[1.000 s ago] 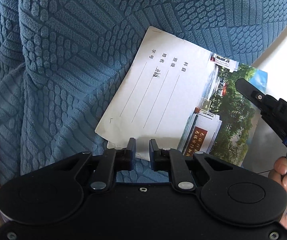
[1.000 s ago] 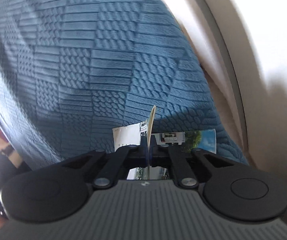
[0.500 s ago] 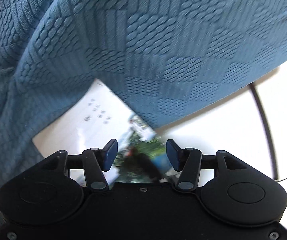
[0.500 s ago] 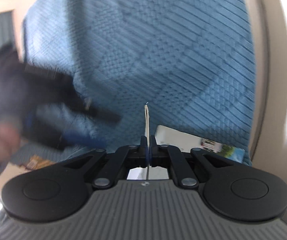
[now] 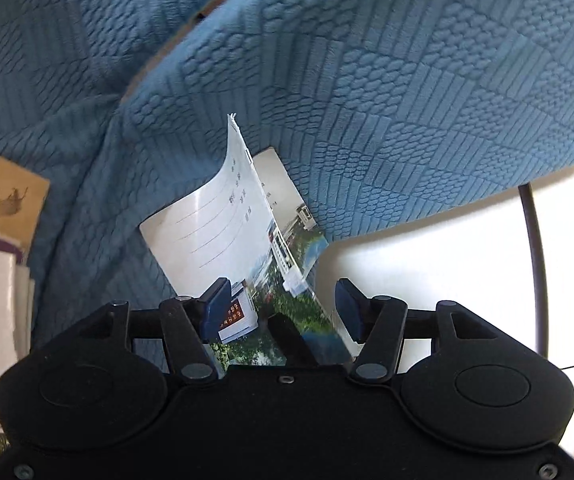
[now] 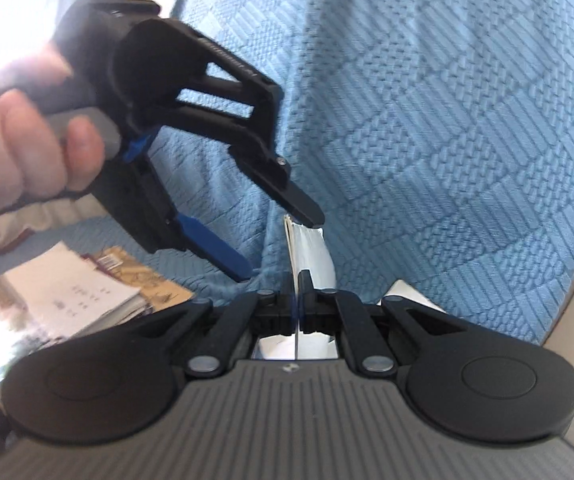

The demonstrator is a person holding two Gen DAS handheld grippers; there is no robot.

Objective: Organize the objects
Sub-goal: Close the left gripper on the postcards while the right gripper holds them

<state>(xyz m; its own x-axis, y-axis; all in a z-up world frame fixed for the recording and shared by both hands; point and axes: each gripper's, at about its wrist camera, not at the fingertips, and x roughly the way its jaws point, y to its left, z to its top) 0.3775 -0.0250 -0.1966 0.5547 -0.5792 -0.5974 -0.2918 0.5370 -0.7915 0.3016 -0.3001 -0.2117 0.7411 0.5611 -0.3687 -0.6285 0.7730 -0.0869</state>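
Clearly the right gripper (image 6: pixel 299 280) has its jaws clamped on the thin white notebook with a photo cover (image 5: pixel 227 224), held edge-on above the blue textured sofa cover (image 5: pixel 407 80). Beside it, the left gripper (image 5: pixel 283 300) stands with jaws apart, the notebook between them untouched (lower edge hidden). No containers show.

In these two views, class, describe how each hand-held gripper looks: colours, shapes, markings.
The left hand-held gripper has a smooth black body, two round discs, black linkage arms and blue pads; the right view shows its open struts and grey handle. The right hand-held gripper is similar, with a grey ribbed body.
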